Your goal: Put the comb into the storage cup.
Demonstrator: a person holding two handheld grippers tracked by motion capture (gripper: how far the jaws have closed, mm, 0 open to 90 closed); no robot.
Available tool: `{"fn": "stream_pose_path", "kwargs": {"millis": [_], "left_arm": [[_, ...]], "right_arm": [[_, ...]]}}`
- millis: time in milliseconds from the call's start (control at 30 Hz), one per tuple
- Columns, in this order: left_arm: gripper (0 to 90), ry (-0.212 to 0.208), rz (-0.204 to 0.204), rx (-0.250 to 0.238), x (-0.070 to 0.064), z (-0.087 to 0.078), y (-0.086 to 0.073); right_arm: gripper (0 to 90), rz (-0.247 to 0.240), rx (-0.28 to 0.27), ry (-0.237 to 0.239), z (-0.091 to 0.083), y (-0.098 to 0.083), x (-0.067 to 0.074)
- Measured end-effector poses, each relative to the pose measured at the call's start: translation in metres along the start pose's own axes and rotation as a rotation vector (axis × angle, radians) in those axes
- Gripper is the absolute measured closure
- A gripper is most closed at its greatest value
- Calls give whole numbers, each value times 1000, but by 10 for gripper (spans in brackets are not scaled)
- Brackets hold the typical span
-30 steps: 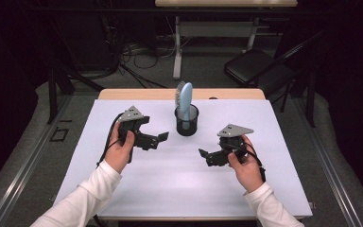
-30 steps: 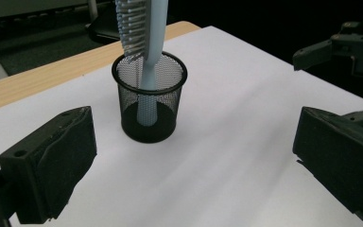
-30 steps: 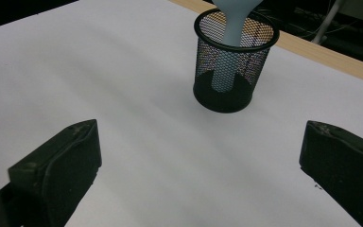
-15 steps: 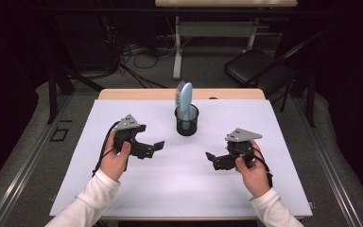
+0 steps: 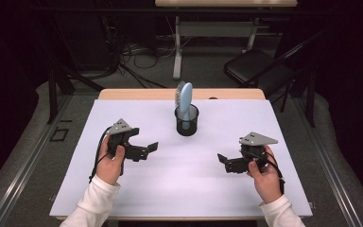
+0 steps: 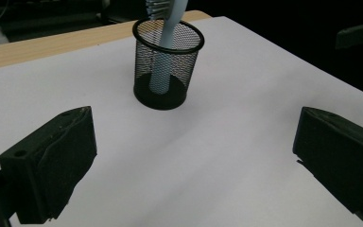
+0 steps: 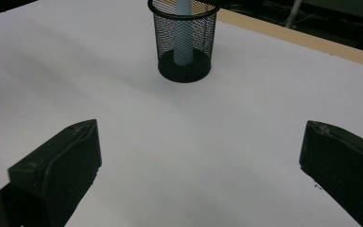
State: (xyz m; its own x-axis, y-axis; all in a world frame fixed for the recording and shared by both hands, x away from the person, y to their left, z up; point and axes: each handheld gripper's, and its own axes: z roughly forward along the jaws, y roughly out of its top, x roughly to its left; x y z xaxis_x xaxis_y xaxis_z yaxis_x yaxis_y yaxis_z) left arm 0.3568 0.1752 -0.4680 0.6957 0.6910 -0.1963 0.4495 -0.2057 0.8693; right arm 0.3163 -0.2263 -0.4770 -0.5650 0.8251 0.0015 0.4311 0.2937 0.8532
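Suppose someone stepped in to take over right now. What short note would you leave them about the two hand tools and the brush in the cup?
Left gripper: open, empty, held just above the white table cover, aimed toward the cup.
Right gripper: open, empty, also low over the cover.
Black mesh cup: upright near the far middle of the cover.
Light blue hairbrush: standing in the cup, handle down, bristle end up.
Done: brush sits in the cup.
Left: apparently nothing to grasp; neither gripper touches the cup or brush.

You're in white long sleeves (image 5: pixel 90 204), gripping two matte-black two-jaw grippers (image 5: pixel 144 150) (image 5: pixel 226 161), each with grey three-cornered plates and trailing black cables.
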Motion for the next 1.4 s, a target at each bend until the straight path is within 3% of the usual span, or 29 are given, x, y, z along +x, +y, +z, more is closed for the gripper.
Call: {"fn": "stream_pose_path", "kwargs": {"millis": [333, 1400], "left_arm": [[8, 10, -52, -13, 11, -2, -9], [11, 49, -63, -14, 20, 1, -30]], "right_arm": [[0, 34, 5, -30, 0, -9, -12], [0, 68, -16, -76, 4, -26, -21]]}}
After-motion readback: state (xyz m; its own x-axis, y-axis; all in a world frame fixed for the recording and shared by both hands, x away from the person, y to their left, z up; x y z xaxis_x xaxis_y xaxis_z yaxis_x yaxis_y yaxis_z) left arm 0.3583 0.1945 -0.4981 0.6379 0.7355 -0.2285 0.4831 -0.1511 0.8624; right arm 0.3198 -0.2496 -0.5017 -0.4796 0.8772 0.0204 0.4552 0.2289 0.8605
